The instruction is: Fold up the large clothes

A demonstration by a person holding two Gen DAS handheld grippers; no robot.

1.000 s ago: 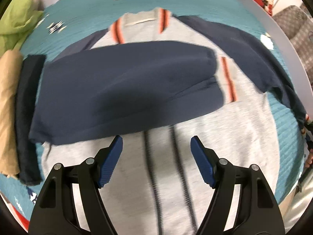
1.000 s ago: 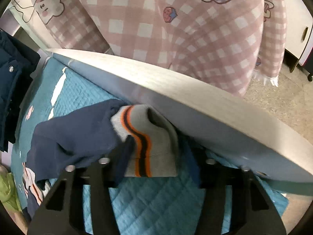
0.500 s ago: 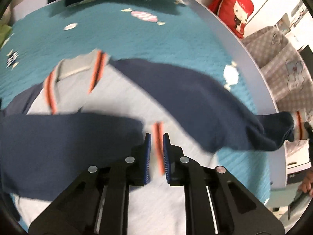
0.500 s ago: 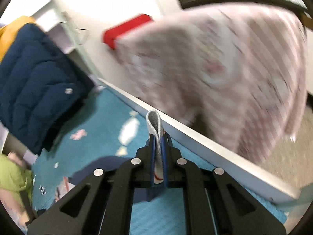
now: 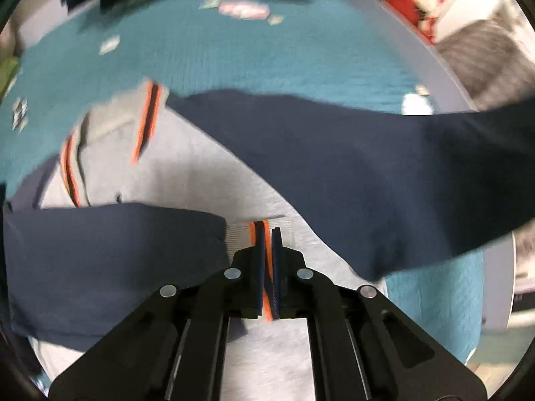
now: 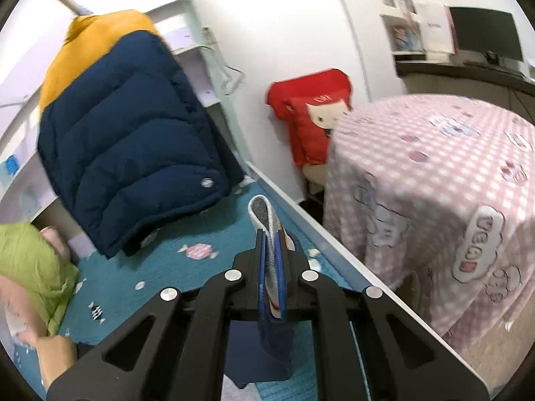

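Note:
A grey jacket (image 5: 207, 173) with navy sleeves and an orange-striped collar (image 5: 147, 123) lies flat on the teal bed cover (image 5: 267, 53). One navy sleeve (image 5: 117, 260) is folded across the chest. My left gripper (image 5: 267, 230) points down at that sleeve's grey striped cuff (image 5: 240, 234) and is shut, with the orange stripe pinched between the pads. The other navy sleeve (image 5: 367, 167) stretches up and off to the right. Its grey ribbed cuff (image 6: 262, 210) loops up out of my right gripper (image 6: 270, 234), which is shut on it high above the bed; navy cloth (image 6: 274, 344) hangs below.
A navy and yellow puffer jacket (image 6: 133, 153) hangs at the bed's far end. Green cloth (image 6: 30, 267) and a hand (image 6: 53, 357) are at the left. The white bed edge (image 6: 334, 250) runs on the right, with a red cushion (image 6: 311, 120) and a pink checked cover (image 6: 434, 183) beyond.
My left gripper moved right across the jacket and went from open to shut at the folded sleeve's cuff. My right gripper closed on the other cuff at the bed edge and lifted it high.

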